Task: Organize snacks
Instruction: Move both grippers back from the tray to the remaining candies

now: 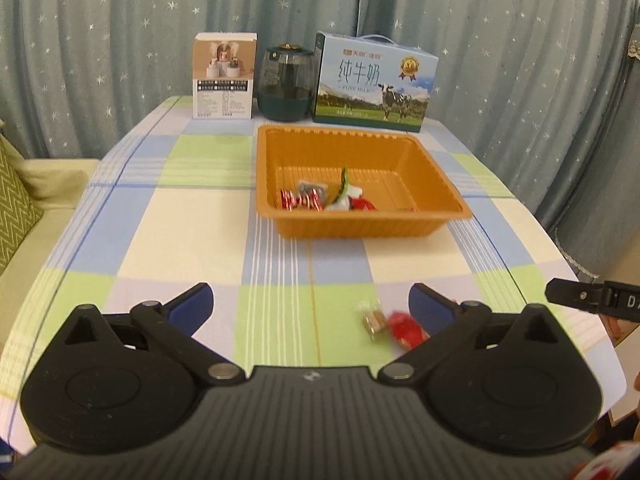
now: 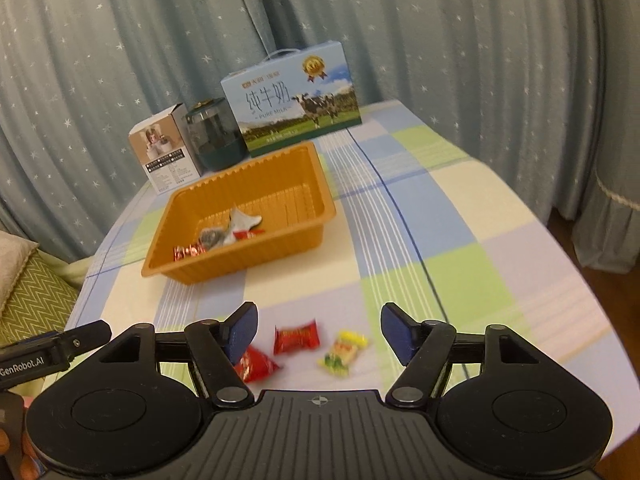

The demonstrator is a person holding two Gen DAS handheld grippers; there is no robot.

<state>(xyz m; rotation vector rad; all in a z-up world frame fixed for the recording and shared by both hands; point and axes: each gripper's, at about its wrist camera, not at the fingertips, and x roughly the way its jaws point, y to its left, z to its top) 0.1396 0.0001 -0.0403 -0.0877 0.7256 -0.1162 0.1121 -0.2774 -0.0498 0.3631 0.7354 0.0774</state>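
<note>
A: Both empty? Left gripper [image 1: 311,307], right gripper [image 2: 319,332]?

B: Yes, jaws spread. Between my right fingers lie a red candy [image 2: 296,336] and a yellow candy [image 2: 343,353], loose on the bench [image 2: 440,240], probably next. Ahead, the orange tray [image 2: 192,270] already collects several.
</note>
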